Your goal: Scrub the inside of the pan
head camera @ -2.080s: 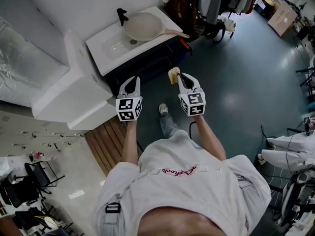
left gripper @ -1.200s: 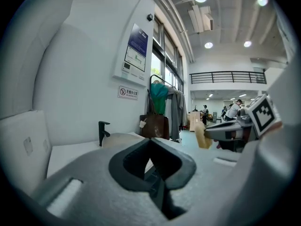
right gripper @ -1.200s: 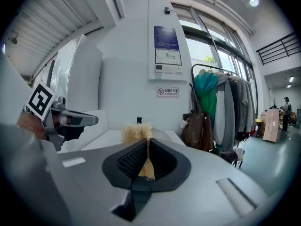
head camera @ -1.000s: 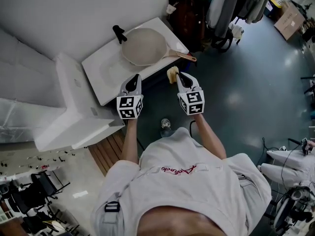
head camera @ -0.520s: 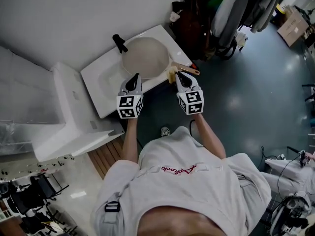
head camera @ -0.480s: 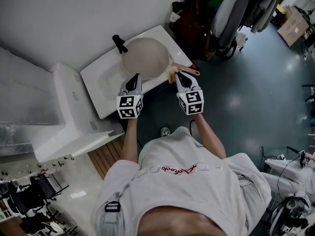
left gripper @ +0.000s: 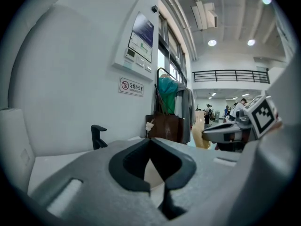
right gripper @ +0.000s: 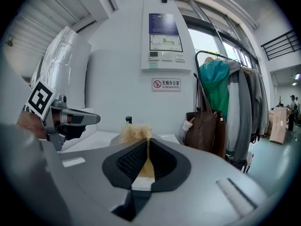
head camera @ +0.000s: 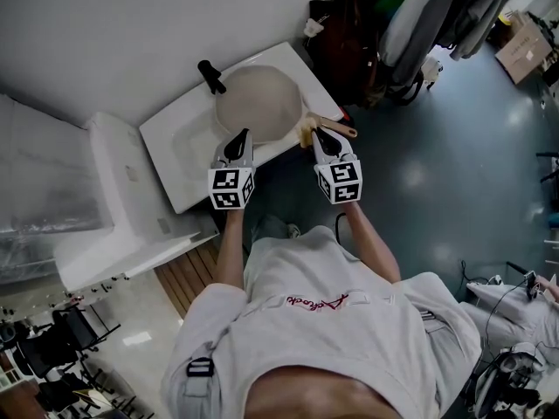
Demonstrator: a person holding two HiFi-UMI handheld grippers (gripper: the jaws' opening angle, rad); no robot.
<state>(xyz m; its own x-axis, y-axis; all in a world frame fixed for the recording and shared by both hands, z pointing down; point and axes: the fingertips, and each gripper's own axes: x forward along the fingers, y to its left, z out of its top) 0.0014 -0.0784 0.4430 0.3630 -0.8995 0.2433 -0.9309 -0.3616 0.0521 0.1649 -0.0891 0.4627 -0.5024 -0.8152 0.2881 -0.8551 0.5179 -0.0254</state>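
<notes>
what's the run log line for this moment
left gripper shut, empty | right gripper shut on sponge | pan on sink

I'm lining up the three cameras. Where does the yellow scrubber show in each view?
Head view: the scrubber is just above centre, at the tips of the right gripper, beside the pan.
Left gripper view: probably the tan patch at centre-right, by the other gripper's tips.
Right gripper view: centre, pinched between the jaws.
Shared landmark: the black tap.

Bright even indoor light, ceiling lamps glaring, fisheye bending with dark corners, nearest foreground soft
</notes>
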